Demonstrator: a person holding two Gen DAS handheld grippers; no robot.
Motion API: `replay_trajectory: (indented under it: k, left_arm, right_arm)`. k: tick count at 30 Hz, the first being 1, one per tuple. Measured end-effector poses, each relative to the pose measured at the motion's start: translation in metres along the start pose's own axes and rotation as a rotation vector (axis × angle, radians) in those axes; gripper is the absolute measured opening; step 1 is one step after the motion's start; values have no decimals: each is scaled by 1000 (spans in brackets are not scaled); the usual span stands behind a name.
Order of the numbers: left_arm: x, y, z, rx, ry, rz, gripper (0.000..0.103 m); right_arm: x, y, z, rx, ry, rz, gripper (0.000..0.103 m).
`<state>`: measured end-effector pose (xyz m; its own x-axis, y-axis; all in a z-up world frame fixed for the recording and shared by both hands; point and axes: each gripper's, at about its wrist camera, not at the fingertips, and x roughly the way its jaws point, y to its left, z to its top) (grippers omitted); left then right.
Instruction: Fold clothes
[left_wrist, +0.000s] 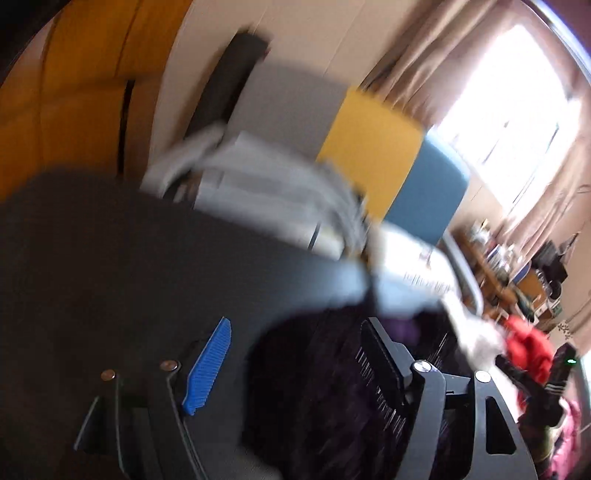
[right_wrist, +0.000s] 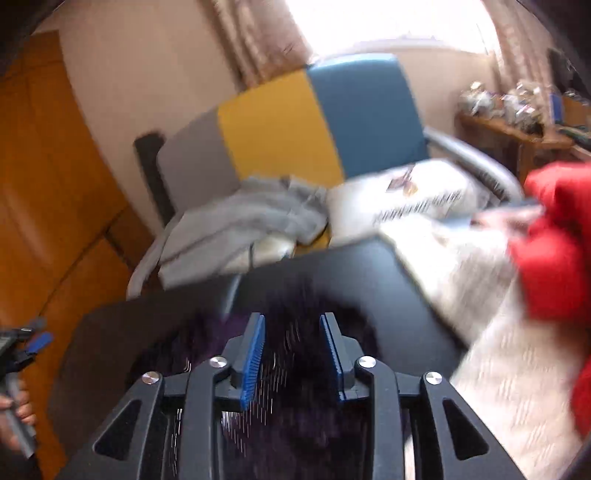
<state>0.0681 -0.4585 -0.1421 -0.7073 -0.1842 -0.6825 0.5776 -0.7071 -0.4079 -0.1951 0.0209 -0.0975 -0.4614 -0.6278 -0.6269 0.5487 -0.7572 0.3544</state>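
Right now my left claw (left_wrist: 295, 365) stands wide apart over the black bench (left_wrist: 110, 258), gripping nothing; the dark purple garment (left_wrist: 314, 387) lies on the bench below it. My right claw (right_wrist: 291, 354) is partly parted above the same dark garment (right_wrist: 291, 424), its pads not pressing cloth as far as I can tell. Both views are smeared. The risk, I judge: reaching blind, I snag one layer or drag in the white knit (right_wrist: 491, 314) and red cloth (right_wrist: 554, 240) beside it.
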Motion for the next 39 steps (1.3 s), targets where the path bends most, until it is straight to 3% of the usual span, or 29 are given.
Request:
replay_trajectory:
  k: [4, 6, 10, 14, 17, 22, 27, 30, 37, 38, 39]
  left_arm:
    - [11, 58, -84, -120, 167, 20, 65]
    - [-8, 69, -107, -165, 153, 5, 54]
    - [-45, 91, -154, -252, 124, -23, 53]
    - [-43, 75, -151, -146, 88, 47, 53]
    - [-29, 45, -141, 35, 55, 138, 53]
    - [8, 7, -130, 245, 105, 132, 53]
    - [33, -8, -123, 288, 146, 82, 52]
    - [40, -12, -125, 306, 149, 89, 52]
    - [54, -15, -116, 275, 119, 101, 43]
    - [55, -15, -115, 272, 115, 102, 37]
    - [56, -15, -115, 270, 113, 101, 23]
  right_arm:
    - [36, 6, -108, -73, 125, 58, 36]
    - [41, 19, -145, -90, 174, 86, 36]
    - [19, 36, -200, -72, 238, 137, 37]
    - [10, 43, -211, -83, 263, 95, 41]
    - [17, 38, -220, -41, 282, 45, 43]
    - [13, 27, -229, 19, 270, 51, 44]
    - [12, 27, -232, -16, 247, 76, 49]
    - [12, 27, -234, -53, 228, 87, 54]
    - [13, 51, -247, -227, 182, 57, 77]
    - [15, 55, -250, -249, 182, 46, 81]
    - [16, 59, -252, -271, 181, 34, 83]
